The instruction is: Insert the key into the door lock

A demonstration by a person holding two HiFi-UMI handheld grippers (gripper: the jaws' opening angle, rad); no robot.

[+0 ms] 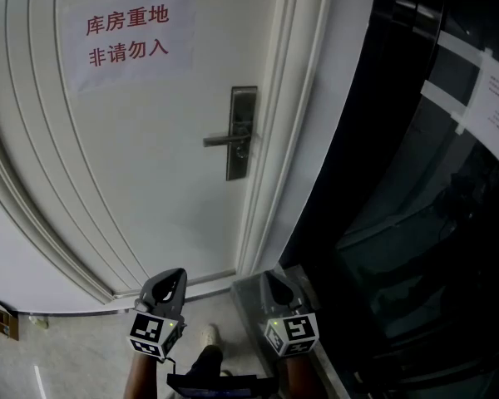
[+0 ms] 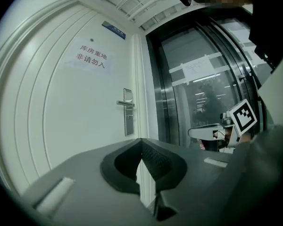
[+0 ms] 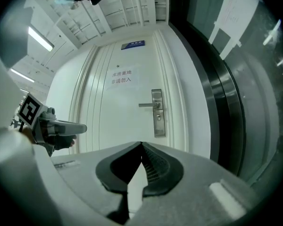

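A white door (image 1: pixel 150 181) faces me, with a steel lock plate (image 1: pixel 242 131) and a lever handle (image 1: pixel 220 140) near its right edge. The lock plate (image 3: pixel 157 113) also shows in the right gripper view, with a keyhole (image 3: pixel 159 120) under the handle. From the left gripper view the lock plate (image 2: pixel 127 112) is small and far. My left gripper (image 1: pixel 173 274) and right gripper (image 1: pixel 274 277) sit side by side, low and well short of the door. The jaws of the left gripper (image 2: pixel 141 140) and of the right gripper (image 3: pixel 141 143) meet at their tips. No key shows in any view.
A paper sign with red characters (image 1: pixel 126 36) hangs on the door, and a blue plaque (image 3: pixel 132 44) sits above it. A dark glass wall (image 1: pixel 416 181) with a taped notice (image 1: pixel 495 106) runs along the right. A shoe (image 1: pixel 208 335) stands on the floor below.
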